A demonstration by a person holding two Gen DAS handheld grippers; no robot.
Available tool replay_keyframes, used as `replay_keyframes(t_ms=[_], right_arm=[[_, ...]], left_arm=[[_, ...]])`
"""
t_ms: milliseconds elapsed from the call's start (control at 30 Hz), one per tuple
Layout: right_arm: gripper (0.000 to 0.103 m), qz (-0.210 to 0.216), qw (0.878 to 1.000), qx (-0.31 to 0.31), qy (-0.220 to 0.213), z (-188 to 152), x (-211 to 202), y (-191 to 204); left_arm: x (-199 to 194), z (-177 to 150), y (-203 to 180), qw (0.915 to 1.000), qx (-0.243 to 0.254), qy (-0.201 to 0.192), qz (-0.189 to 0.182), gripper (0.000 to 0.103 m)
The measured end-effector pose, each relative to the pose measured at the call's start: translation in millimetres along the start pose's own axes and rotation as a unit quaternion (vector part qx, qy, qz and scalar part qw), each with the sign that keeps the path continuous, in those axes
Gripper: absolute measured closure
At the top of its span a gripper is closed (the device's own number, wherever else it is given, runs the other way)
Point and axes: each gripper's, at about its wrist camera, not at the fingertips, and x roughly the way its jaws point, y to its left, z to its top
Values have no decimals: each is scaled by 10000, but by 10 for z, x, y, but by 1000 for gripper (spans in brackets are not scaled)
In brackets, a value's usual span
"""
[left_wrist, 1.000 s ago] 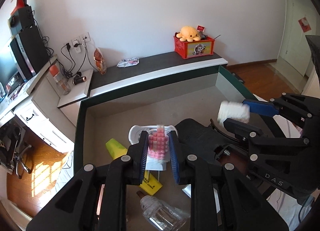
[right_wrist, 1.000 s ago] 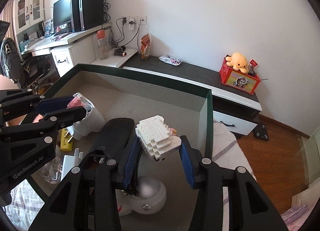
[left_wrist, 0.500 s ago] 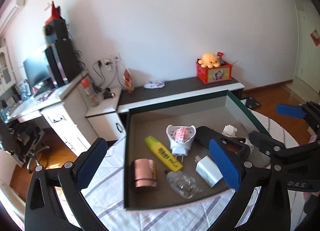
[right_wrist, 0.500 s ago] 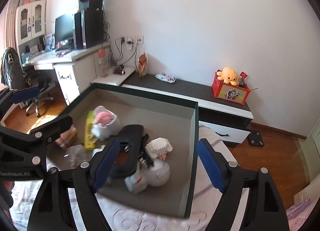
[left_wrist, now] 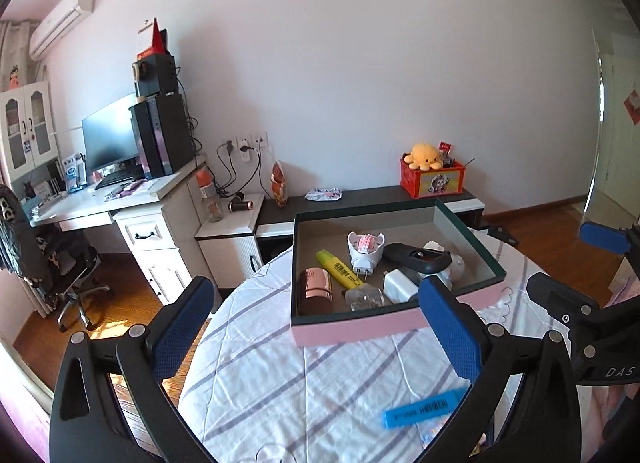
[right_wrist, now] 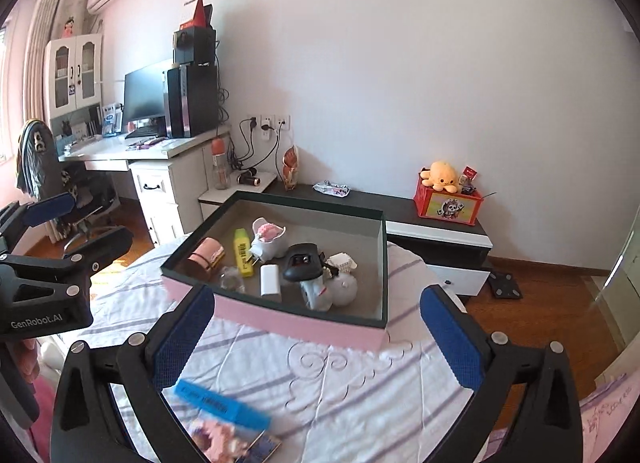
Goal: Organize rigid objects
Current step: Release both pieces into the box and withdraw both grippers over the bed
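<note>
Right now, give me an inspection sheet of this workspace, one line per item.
Surface: striped bedsheet, wrinkled.
Job's things: pink box holds yellow highlighter, white charger, pink cylinder, white block model.
Clutter: blue strip on the sheet outside the box.
Grippers: left gripper and right gripper open, empty.
Cables: plugged into wall sockets.
Surroundings: desk, monitor, red toy box.

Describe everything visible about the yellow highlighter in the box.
The yellow highlighter is a chunky, plastic-looking marker with dark print along its barrel. It lies flat on the grey floor of the pink-sided box, angled diagonally. It sits between the pink cylindrical container and the white plug-in holder, apparently touching the holder's prongs. Neither tool is near it.
</note>
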Motion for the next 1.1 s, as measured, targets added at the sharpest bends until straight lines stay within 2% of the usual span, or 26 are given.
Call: replay_keyframes(t_ms=[333,467,767,1100], right_arm=[[0,-27,9996,109,-257,-272,-683,185],[0,-88,9991,139,-378,-386,-911,230],[0,-142,9981,226,-558,-505,-1250,248],[0,-222,9980,318,-507,-577,-1301,185]], left_arm=[[-783,-357,85,9990,-310,-267,155,0],[-1041,-487,122,9982,-447,-397,39,0],[-1225,-547,104,9985,-339,-416,69,0],[-1194,-588,41,9992,-259,-276,96,0]])
